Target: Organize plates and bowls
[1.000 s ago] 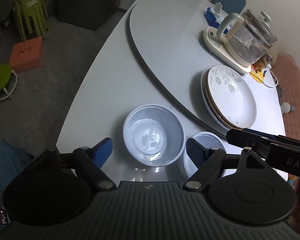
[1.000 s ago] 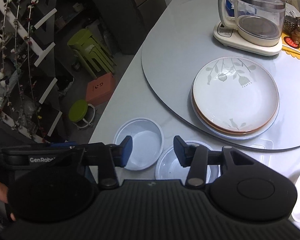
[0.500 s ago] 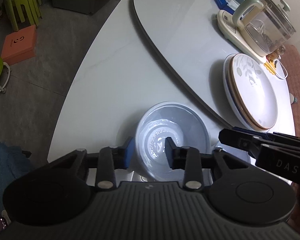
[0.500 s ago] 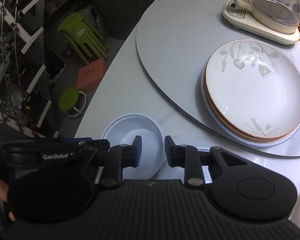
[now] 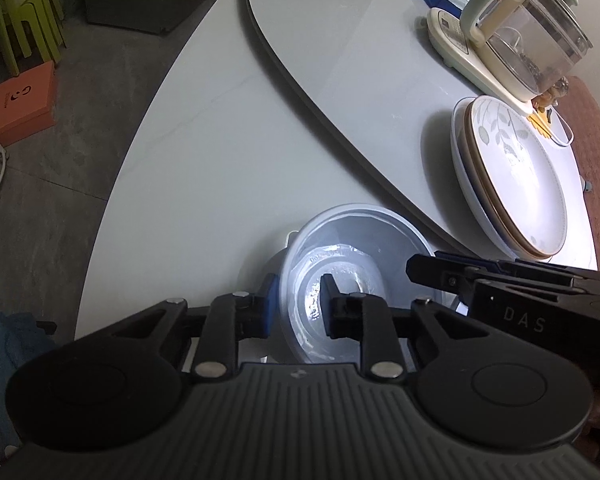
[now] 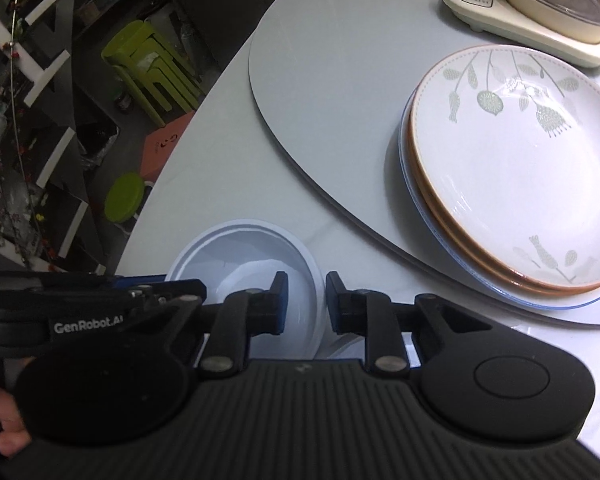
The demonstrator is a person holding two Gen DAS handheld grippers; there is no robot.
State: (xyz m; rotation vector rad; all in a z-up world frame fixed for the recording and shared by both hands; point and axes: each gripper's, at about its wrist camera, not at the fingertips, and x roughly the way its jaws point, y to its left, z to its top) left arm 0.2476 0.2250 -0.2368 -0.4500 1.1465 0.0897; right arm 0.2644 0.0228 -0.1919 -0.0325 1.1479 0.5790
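- Left gripper (image 5: pixel 298 308): jaws drawn in and pinching the near rim of the large bowl (image 5: pixel 356 280), one pad outside the wall and one inside. Judged a rim grip for lifting; the bowl looks tilted off the table (image 5: pixel 220 152), near edge raised.
- Right gripper (image 6: pixel 304 304): jaws have just been closing. They stand narrow, across the right rim of the large bowl (image 6: pixel 244 272) as this view shows it. Whether the pads press on a rim cannot be told.
- A second, smaller bowl (image 6: pixel 340 350) lies just beside the large one, almost wholly hidden under the right gripper; only a sliver shows. Which rim the right jaws are meant for cannot be told.
- Judgement: both bowls sit at the near table edge, so each hand takes one, probably to nest them.
- Plates (image 6: pixel 512 172): stacked on the turntable (image 6: pixel 320 80), leaf-patterned plate on top, at least two beneath. This part appears already sorted.
- Surroundings: kettle (image 5: pixel 516 40) on its base behind the plates, well apart from the bowls. Green stools (image 6: pixel 148 68) and an orange box (image 5: pixel 22 100) on the floor, off the table.
- Obstructions: the two grippers work close together; the right one crosses the left view just beside the bowl. The raised turntable edge runs near the bowls. Risk of the tools knocking, or a bowl slipping from a thin rim grip.
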